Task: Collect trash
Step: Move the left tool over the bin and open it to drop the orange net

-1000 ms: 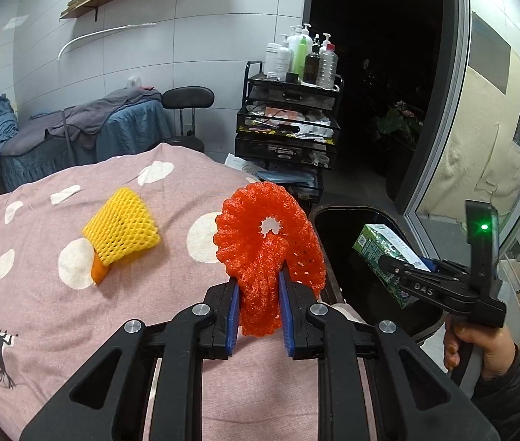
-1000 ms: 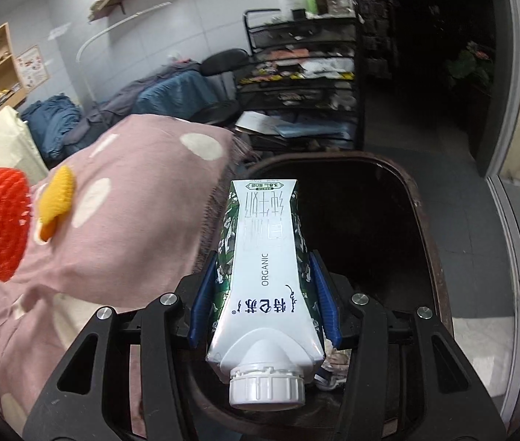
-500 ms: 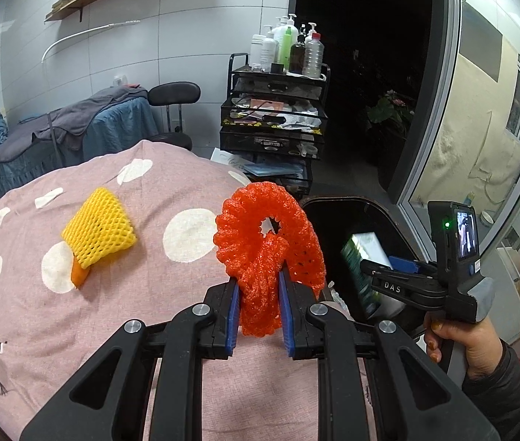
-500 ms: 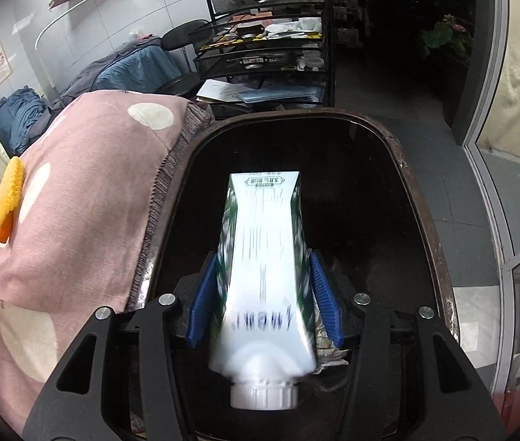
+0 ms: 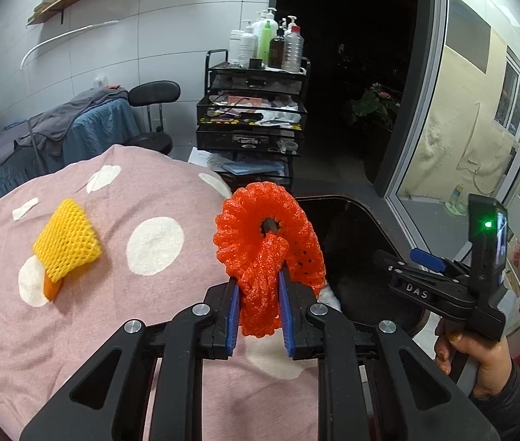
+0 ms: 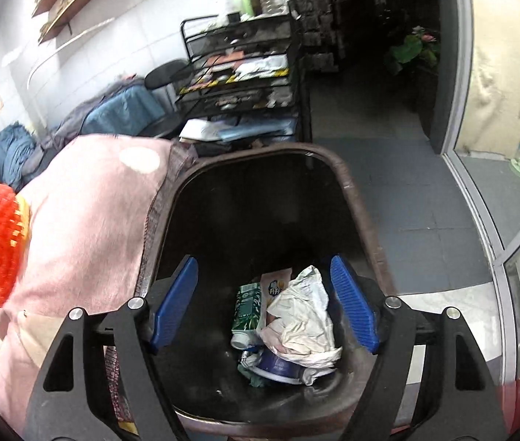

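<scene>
**Right empty over bin, left gripping red net**

Your right gripper [image 6: 263, 301] sits spread wide with nothing between the pads, directly above the dark trash bin [image 6: 351, 198]. The green milk carton [image 6: 247, 307] lies at the bin's bottom, below the gap, beside crumpled white paper [image 6: 302, 316]. Your left gripper [image 5: 259, 316] is clamped on the red foam net [image 5: 265, 253], above the pink dotted blanket [image 5: 142, 205], at the bin edge. The yellow foam net [image 5: 67, 244] lies on the blanket, well to the left.
</scene>
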The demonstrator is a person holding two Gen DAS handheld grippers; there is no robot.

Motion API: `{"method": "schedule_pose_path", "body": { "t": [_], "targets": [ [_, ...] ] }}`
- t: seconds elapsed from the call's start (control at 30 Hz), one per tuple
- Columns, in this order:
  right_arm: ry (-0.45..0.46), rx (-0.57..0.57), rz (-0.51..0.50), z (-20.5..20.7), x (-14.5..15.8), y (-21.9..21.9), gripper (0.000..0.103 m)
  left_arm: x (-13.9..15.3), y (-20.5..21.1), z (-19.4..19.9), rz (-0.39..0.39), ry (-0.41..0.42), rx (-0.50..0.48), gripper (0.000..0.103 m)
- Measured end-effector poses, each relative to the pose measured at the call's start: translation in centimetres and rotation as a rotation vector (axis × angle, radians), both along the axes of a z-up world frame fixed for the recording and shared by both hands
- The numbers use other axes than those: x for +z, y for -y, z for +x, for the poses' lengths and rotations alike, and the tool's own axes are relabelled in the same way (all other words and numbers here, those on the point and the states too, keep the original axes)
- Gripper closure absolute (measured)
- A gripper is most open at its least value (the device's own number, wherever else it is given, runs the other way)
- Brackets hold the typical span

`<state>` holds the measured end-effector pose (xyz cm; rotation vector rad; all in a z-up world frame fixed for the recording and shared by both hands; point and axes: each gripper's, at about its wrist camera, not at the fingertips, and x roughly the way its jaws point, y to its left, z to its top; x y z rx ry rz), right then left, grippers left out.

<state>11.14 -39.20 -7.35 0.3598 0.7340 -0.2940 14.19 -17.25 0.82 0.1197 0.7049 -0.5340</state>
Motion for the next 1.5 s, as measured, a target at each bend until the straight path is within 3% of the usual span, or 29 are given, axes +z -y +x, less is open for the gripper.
{"method": "schedule_pose_path", "body": {
  "t": [0.17, 0.87, 1.2, 1.3, 1.47, 1.5],
  "targets": [
    [0.032, -0.073, -0.016, -1.4, 1.0, 1.3, 0.021, -0.3, 2.1, 0.2, 0.011, -0.012, -0.034, 0.084],
    [0.080, -0.254, -0.028, -4.6, 2.1, 6.1, 0.017, -2.9, 9.7, 1.8, 0.126, -0.070, -0.140, 0.084],
    [0.092, -0.290, -0.010, -5.3, 2.2, 7.0, 0.014, -4.4, 12.0, 1.9, 0.197, -0.075, -0.165, 0.081],
    [0.094, -0.304, -0.011, -5.5, 2.2, 7.2, 0.011, -4.8, 12.3, 1.8, 0.222, -0.077, -0.174, 0.073],
    [0.098, -0.313, -0.003, -5.3, 2.2, 7.3, 0.010, -4.9, 12.4, 1.9, 0.230, -0.077, -0.180, 0.033],
    [0.099, -0.313, -0.002, -5.4, 2.2, 7.3, 0.009, -4.9, 12.3, 1.8, 0.229, -0.076, -0.185, 0.030]
  ]
}}
